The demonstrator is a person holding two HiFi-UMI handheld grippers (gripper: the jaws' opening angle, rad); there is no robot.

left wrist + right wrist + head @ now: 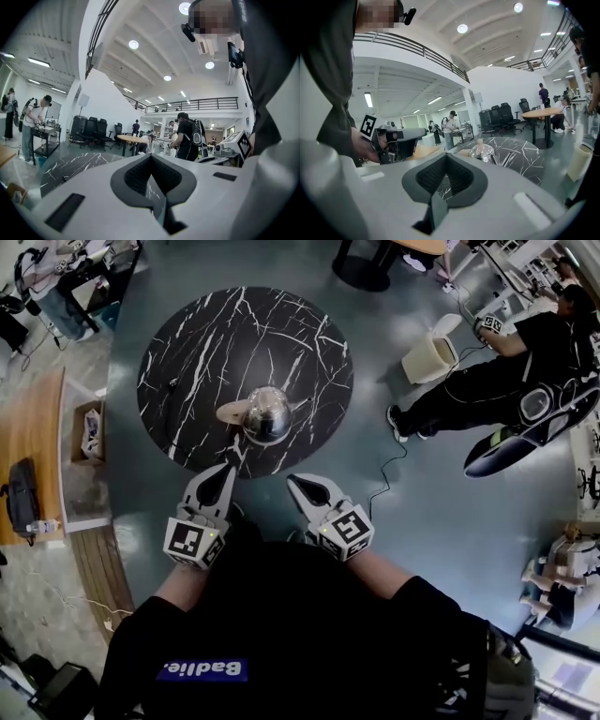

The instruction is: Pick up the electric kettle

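Facing the electric kettle (267, 413) near the near edge of the round black marble table (187, 343), left gripper (228, 470) and right gripper (296, 482) hung at that table's rim, jaws closed tight and empty, suggesting the reach stage, which next called for opening jaws toward the tan handle (234, 412).

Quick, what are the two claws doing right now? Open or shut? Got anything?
Left claw: shut, holding nothing.
Right claw: shut, holding nothing; the kettle is not grabbed yet.
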